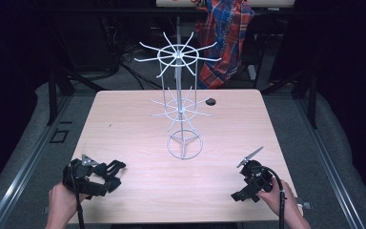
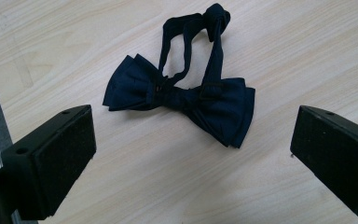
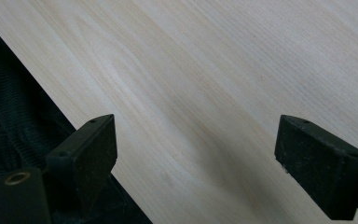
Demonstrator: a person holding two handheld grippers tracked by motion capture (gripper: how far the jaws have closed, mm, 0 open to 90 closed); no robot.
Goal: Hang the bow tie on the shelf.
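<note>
A dark navy bow tie (image 2: pixel 186 98) lies flat on the pale wooden table (image 1: pixel 138 119), its strap looped away from me. In the left gripper view my left gripper (image 2: pixel 191 140) is open, its jaws standing either side of the tie and a little short of it, touching nothing. In the high view the left gripper (image 1: pixel 107 175) sits at the table's near left corner, held by a hand. My right gripper (image 1: pixel 250 183) is at the near right, also hand-held. It is open (image 3: pixel 198 140) over bare wood by the table's edge, with nothing between its jaws.
A tall white wire rack (image 1: pixel 181 95) with two tiers of spoke-like arms and a ring base stands at the table's middle. A small dark spot (image 1: pixel 211 101) marks the tabletop behind it. A plaid cloth (image 1: pixel 224 38) hangs beyond the far edge. Dark floor surrounds the table.
</note>
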